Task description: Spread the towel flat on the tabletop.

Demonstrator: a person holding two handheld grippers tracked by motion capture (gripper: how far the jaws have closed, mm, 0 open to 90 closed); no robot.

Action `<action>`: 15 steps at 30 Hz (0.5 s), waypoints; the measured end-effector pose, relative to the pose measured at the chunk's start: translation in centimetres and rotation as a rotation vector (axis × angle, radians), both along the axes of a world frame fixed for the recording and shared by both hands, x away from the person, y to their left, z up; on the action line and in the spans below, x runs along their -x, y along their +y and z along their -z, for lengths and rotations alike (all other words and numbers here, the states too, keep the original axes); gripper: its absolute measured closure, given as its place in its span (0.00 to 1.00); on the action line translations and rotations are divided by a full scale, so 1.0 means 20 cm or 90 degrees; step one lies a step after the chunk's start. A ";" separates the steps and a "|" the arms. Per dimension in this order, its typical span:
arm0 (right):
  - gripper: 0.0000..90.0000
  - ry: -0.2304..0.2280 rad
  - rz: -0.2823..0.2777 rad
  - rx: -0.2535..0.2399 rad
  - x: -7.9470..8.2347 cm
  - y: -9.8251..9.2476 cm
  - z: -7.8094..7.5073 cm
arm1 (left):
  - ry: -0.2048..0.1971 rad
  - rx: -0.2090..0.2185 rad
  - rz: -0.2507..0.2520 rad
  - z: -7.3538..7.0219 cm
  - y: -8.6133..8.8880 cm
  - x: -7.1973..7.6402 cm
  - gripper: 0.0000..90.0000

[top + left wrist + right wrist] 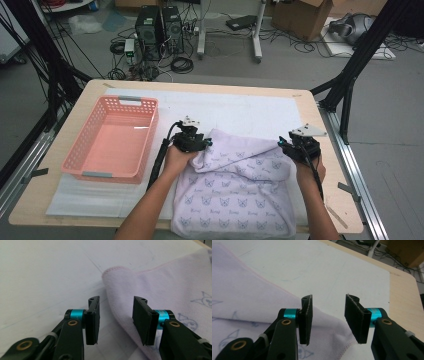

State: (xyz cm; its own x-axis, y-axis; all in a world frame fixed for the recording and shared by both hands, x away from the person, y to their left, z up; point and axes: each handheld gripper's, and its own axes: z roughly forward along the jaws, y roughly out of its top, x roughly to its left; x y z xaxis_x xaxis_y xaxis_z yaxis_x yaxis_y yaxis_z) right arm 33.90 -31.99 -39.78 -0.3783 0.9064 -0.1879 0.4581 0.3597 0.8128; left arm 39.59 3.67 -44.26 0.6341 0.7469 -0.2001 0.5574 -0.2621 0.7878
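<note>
High view: towel [235, 185] laid on white mat [240, 112], near part hanging over front table edge [30, 212], far part folded back into a loose doubled band. Left gripper [196, 144] set at far-left corner of that band, right gripper [295, 147] at far-right corner, both pointing away from person. Pink basket [112, 137] standing empty, well apart to left of left gripper. Left gripper view: jaws released, gap clear between pads; rounded, pink-stitched towel corner [117, 272] lying flat on mat just ahead of jaws, fabric edge running back under right-hand jaw, no cloth pinched. Right gripper view: jaws likewise released, nothing clamped; towel edge [262, 280] running diagonally ahead and to left, fabric passing beneath left-hand jaw and into gap below pads, bare mat ahead and to right. Judgement of step in hand: fold just laid and let go at both far corners; folding only partly done, towel not yet compact, basket not yet loaded. Next move, as judged: reposition both grippers to a fresh pair of corners or edges, lower until one pad slides under a single layer, close on cloth only, then lift and carry over evenly. Risk as judged: catching both layers or mat, or uneven pull skewing the fold.
</note>
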 end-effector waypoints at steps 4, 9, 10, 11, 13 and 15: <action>0.64 0.006 -0.014 -0.007 0.03 -0.01 0.02 | -0.003 -0.041 0.044 0.02 -0.09 0.01 0.51; 0.64 0.011 -0.021 -0.020 0.04 -0.02 0.05 | -0.047 -0.106 0.072 0.02 -0.17 0.03 0.53; 0.64 0.011 -0.021 -0.024 0.04 -0.02 0.06 | -0.043 -0.096 0.078 0.01 -0.16 0.03 0.66; 0.64 0.008 -0.024 -0.026 0.05 -0.02 0.06 | -0.047 -0.102 0.074 0.01 -0.15 0.03 0.88; 0.64 0.008 -0.025 -0.031 0.05 -0.02 0.06 | -0.054 -0.094 0.052 0.00 -0.14 0.02 0.91; 0.64 0.007 -0.029 -0.033 0.06 -0.02 0.07 | -0.066 -0.077 0.007 -0.01 -0.11 0.00 0.91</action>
State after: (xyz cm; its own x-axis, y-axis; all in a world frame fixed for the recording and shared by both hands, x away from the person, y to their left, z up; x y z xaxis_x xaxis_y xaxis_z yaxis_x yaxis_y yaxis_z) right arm 32.73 -32.40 -41.19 -0.4213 0.8966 -0.1367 0.4518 0.3381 0.8256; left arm 39.68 1.51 -43.97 0.6554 0.7541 -0.0418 0.4710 -0.3649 0.8031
